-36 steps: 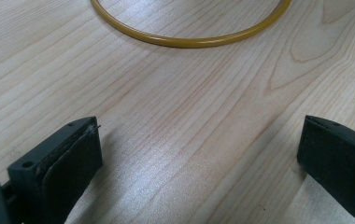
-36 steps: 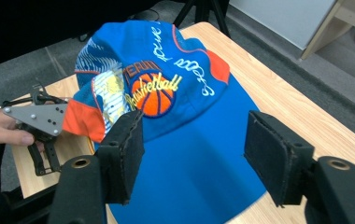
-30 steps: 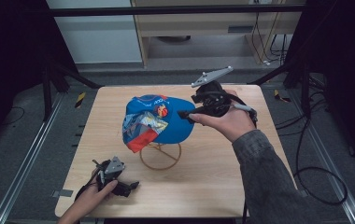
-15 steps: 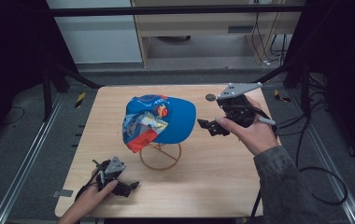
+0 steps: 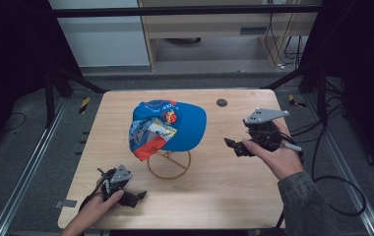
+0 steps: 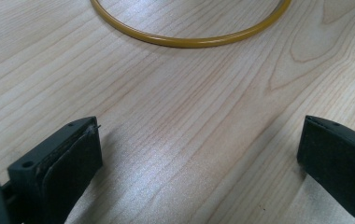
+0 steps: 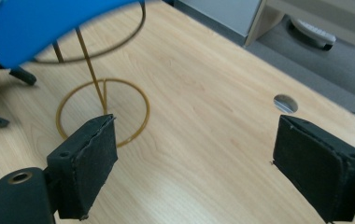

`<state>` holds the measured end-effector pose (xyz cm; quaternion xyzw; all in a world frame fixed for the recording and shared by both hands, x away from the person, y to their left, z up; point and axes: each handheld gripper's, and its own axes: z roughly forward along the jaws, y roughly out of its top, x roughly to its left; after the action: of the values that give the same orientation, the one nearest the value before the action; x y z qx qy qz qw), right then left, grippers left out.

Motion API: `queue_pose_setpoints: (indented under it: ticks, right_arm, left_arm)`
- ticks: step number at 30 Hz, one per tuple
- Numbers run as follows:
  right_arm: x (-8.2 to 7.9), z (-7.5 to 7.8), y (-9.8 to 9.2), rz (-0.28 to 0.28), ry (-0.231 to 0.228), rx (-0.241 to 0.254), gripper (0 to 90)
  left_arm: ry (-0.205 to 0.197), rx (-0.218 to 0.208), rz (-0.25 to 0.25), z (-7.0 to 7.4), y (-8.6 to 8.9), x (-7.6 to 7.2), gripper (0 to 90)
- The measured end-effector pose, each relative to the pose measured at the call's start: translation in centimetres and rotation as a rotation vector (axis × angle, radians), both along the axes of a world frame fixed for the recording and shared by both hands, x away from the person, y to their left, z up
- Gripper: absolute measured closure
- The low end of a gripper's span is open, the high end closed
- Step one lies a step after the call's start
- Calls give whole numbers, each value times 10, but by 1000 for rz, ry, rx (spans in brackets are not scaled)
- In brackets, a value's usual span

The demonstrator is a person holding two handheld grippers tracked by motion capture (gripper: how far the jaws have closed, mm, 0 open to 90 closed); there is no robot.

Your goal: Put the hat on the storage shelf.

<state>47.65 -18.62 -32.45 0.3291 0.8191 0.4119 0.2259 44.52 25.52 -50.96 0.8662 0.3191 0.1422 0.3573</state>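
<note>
1. The left gripper [image 5: 137,197] rests on the counter [image 5: 224,196] at about 7 o'clock, jaws wide apart over bare wood and holding nothing.
2. The blue cap [image 5: 168,128] sits on a wire stand [image 5: 169,164] near the counter's middle, its brim toward 7 o'clock.
3. The right gripper [image 5: 234,146] hovers at 3 o'clock, just beside the cap and apart from it. Its jaws, which have just been opening, gape wide with nothing between them.

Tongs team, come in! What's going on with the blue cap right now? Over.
Both tongs open, empty: left resting on wooden table, right beside cap. Blue printed baseball cap sits on gold wire stand. Nothing in the way.
</note>
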Motion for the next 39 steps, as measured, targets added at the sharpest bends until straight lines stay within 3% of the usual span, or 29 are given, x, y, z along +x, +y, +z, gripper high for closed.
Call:
queue_pose_setpoints:
  ticks: [9, 19, 24, 29, 32, 35, 39]
  right_arm:
    - [-8, -55, -10, -35, 57, 17, 150]
    - [-17, -133, -12, -87, 175, 47, 149]
    - [-17, -160, -9, -124, 218, 37, 147]
    - [-17, -179, -4, -162, 245, 8, 129]
    - [-18, -184, -3, -176, 210, 11, 123]
    - [-20, -187, 0, -180, 170, -19, 108]
    - [-21, -187, 2, -189, 167, -14, 105]
  left_arm:
    - [-1, 0, 0, 0, 0, 0, 0]
    - [-1, -1, 0, 0, 0, 0, 0]
    - [-1, -1, 0, 0, 0, 0, 0]
    - [-1, -1, 0, 0, 0, 0, 0]
    - [-1, -2, 1, 0, 0, 0, 0]
    - [-1, -3, 2, 0, 0, 0, 0]
    - [-2, 1, -2, 0, 0, 0, 0]
